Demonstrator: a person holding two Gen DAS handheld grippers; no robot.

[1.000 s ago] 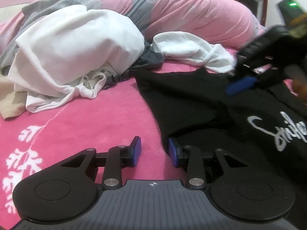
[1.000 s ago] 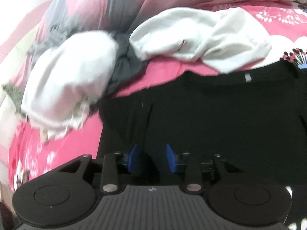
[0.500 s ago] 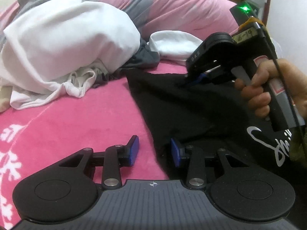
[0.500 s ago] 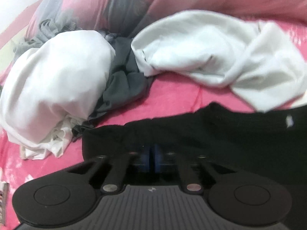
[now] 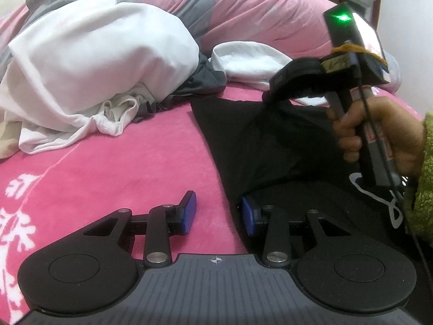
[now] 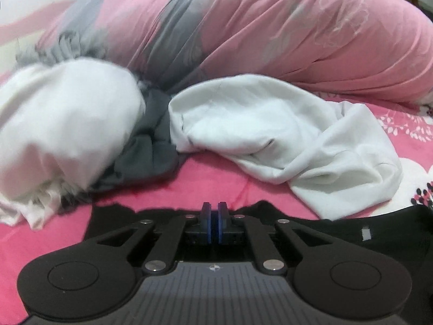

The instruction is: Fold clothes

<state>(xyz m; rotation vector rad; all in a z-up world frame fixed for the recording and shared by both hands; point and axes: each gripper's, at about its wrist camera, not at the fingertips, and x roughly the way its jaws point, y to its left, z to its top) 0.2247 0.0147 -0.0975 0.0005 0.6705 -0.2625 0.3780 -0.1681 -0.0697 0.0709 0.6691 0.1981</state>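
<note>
Pink bedspread (image 5: 113, 162) with a white leaf print is the work surface, a rolled pink-and-grey duvet (image 6: 270, 40) along the far side. One black T-shirt (image 5: 270, 146) lies on it, white lettering showing at its near right. Left gripper (image 5: 219, 212) sits low at the shirt's left edge: jaws parted, left pad over bare bedspread, right pad at the hem, apparently tucked under it, nothing pinched. Right gripper (image 6: 214, 218), held in a hand (image 5: 384, 138) with a green fleecy cuff, has just been closing and its pads are clamped on the shirt's far edge; from the left wrist view that fabric rises in a taut peak up to the jaws. Beyond both grippers, count of loose items: two white garments, a big bundled one (image 5: 102, 62) far left and a flatter crumpled one (image 6: 270, 130) far right, one dark grey garment (image 6: 151, 146) wedged between them.
</note>
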